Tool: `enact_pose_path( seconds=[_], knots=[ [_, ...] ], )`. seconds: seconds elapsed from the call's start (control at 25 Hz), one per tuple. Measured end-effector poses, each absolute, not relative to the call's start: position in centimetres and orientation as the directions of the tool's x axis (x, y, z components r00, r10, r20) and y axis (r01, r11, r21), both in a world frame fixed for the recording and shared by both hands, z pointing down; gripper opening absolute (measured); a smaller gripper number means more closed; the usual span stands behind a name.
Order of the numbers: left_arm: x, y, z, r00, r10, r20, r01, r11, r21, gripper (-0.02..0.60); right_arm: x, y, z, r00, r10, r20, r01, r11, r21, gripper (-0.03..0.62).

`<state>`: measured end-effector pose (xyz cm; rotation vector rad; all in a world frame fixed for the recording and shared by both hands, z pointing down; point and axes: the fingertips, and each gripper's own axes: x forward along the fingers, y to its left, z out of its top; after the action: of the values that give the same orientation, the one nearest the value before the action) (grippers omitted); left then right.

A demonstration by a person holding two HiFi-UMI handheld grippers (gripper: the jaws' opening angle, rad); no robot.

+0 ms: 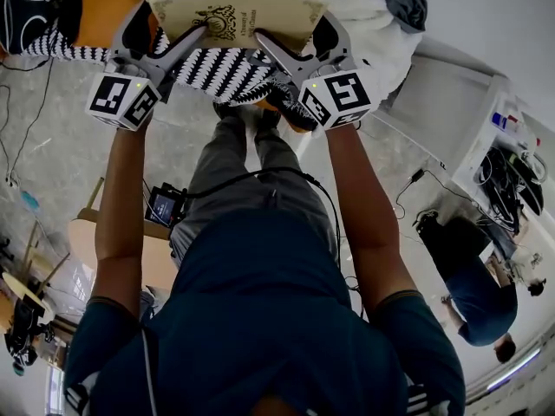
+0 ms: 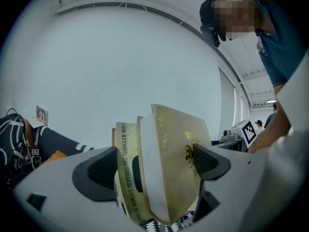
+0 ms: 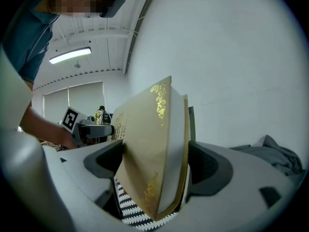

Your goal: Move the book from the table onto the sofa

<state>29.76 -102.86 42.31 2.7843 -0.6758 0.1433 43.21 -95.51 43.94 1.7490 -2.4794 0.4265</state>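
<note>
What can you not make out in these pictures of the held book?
Far end of the book: head view, cut off by the top edge.
The spine lettering: left gripper view, lower end behind the left gripper.
The cover print: head view, too small to read.

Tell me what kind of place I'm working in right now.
Probably an office or lab with a lounge corner: a white desk loaded with cables and devices, a ceiling strip light, and a bare speckled floor. The book is above a zigzag-patterned throw.
</note>
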Motion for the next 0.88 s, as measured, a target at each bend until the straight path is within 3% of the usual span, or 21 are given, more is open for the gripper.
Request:
enact_pose_path(
  seconds=[0.88],
  knots=[
    [31.2, -107.2, 59.1, 0.861, -0.406, 0.307, -0.495, -0.808, 0.319, 0.472, 44.6, -99.7, 61.0, -0.379, -0.854, 0.357, -0.908, 0.270, -0.321, 0.425]
  ],
)
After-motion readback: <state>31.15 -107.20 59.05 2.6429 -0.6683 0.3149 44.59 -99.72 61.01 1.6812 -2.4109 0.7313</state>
